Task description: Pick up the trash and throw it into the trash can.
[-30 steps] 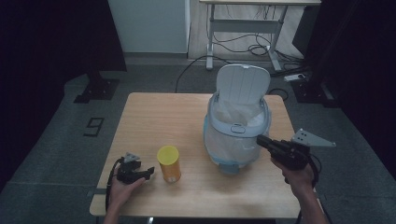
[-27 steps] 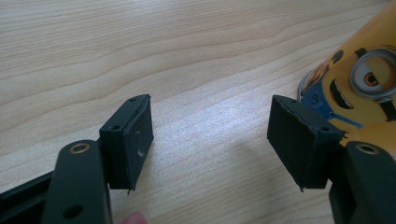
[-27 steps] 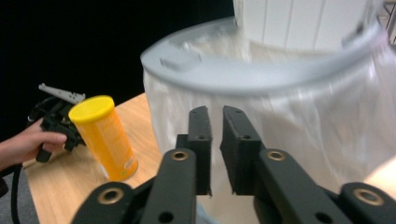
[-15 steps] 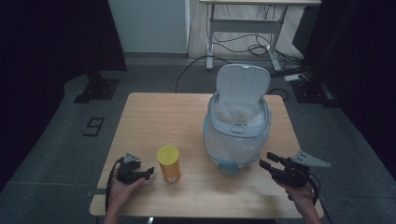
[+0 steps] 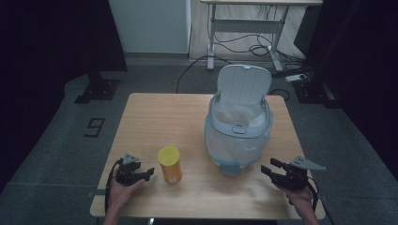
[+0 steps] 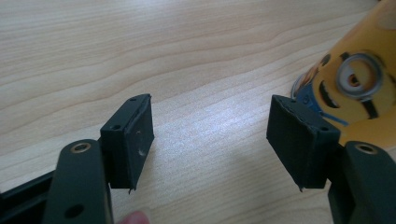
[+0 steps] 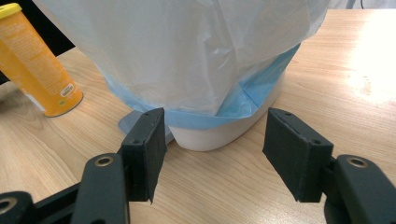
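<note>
We see the left gripper [image 5: 149, 172] low over the near left corner of the wooden table [image 5: 159, 117], held in the person's left hand [image 5: 123, 191] with its tips aimed at the yellow canister [image 5: 170, 165]. In the left gripper view its two black jaws stand apart with only bare wood between them, so we call it released and holding nothing. The canister, printed with a goggle-eyed cartoon face, stands just past the right-hand jaw in that view; we cannot tell whether the jaw touches it. From above, the canister stands upright with its yellow lid on, near the front edge and between the left gripper and the pedal bin [image 5: 238, 136]. The bin sits on the right half of the table, well apart from the canister, with its white lid [image 5: 245, 84] tipped up and back and a pale plastic liner [image 5: 241, 115] folded over its rim and hanging down its sides. A grey-blue pedal [image 5: 229, 168] sticks out at the bin's foot, towards the person. The right gripper [image 5: 268, 166] is near the front right corner, close to the table top, pointing at the bin's base. Its jaws have just been opening; in the right gripper view they stand wide, released, with nothing gripped, and the bin's white base and the blue hem of the liner lie beyond the gap, apart from both pads.
</note>
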`<act>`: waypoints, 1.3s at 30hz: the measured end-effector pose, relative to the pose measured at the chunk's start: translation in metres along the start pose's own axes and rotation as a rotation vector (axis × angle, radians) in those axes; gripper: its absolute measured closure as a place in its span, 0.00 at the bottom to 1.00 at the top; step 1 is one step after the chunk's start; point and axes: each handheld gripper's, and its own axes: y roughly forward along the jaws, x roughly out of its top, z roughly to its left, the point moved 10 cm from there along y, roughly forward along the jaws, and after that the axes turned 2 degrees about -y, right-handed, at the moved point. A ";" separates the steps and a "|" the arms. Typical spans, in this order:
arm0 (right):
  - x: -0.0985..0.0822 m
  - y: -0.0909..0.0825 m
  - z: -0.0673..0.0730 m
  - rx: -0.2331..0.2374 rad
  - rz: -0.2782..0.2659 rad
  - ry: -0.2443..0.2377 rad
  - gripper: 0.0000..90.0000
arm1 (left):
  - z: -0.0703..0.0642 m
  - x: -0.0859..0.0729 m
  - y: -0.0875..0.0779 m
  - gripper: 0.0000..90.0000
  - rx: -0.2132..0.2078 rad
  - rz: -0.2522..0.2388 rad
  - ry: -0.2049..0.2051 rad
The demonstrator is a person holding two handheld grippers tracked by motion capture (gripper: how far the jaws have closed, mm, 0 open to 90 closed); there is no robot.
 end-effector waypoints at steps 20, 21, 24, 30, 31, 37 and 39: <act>-0.012 -0.001 -0.006 -0.018 0.030 0.015 0.43 | -0.048 0.011 -0.026 0.22 -0.193 -0.119 0.148; -0.012 -0.001 -0.006 -0.018 0.031 0.014 0.43 | -0.051 0.011 -0.026 0.21 -0.204 -0.118 0.150; -0.012 -0.001 -0.004 -0.010 0.032 0.005 0.43 | -0.057 0.011 -0.025 0.19 -0.233 -0.115 0.164; -0.012 -0.001 -0.006 -0.013 0.029 0.012 0.43 | -0.069 0.012 -0.021 0.18 -0.276 -0.114 0.191; -0.012 -0.002 -0.006 -0.013 0.027 0.011 0.43 | -0.070 0.012 -0.021 0.18 -0.284 -0.114 0.193; -0.013 -0.003 -0.007 -0.016 0.027 0.014 0.43 | -0.079 0.017 -0.020 0.18 -0.313 -0.132 0.197; -0.013 -0.003 -0.007 -0.016 0.026 0.015 0.44 | -0.082 0.020 -0.019 0.18 -0.320 -0.142 0.197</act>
